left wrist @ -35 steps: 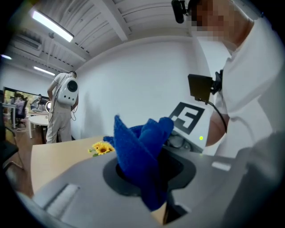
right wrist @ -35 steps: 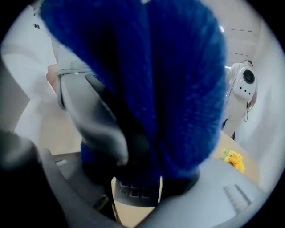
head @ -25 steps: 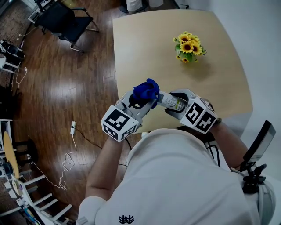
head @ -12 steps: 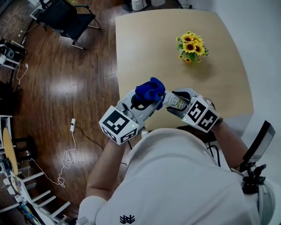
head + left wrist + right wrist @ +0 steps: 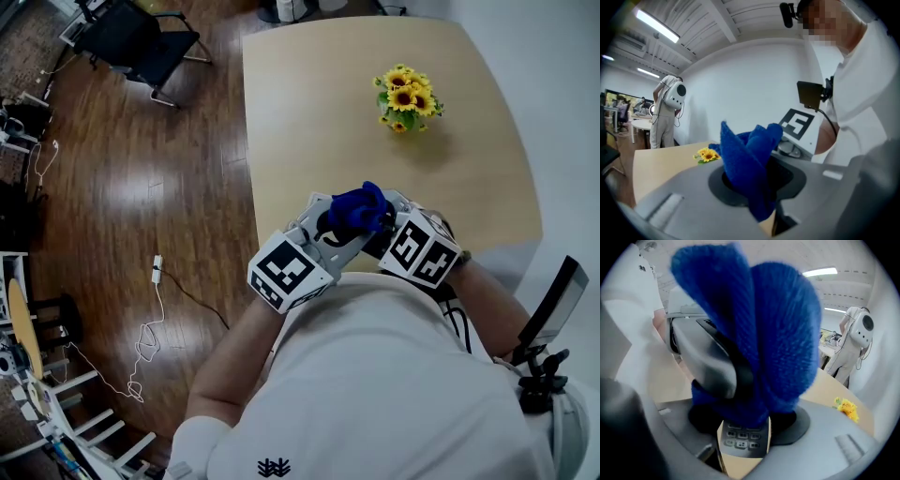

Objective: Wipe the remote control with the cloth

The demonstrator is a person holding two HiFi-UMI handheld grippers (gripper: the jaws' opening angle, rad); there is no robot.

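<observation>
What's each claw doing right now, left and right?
Left claw: closed on the blue cloth.
Right claw: closed on the remote control, with the cloth lying over it.

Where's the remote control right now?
In the right gripper view, low centre, the remote control sits clamped between the right gripper's fingers, with the left gripper's blue cloth covering its far end.

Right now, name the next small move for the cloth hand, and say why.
Probably slide the blue cloth, held in the left gripper, along the remote control toward the right gripper: it covers the remote's outer part, while the buttons nearest that gripper show bare.
</observation>
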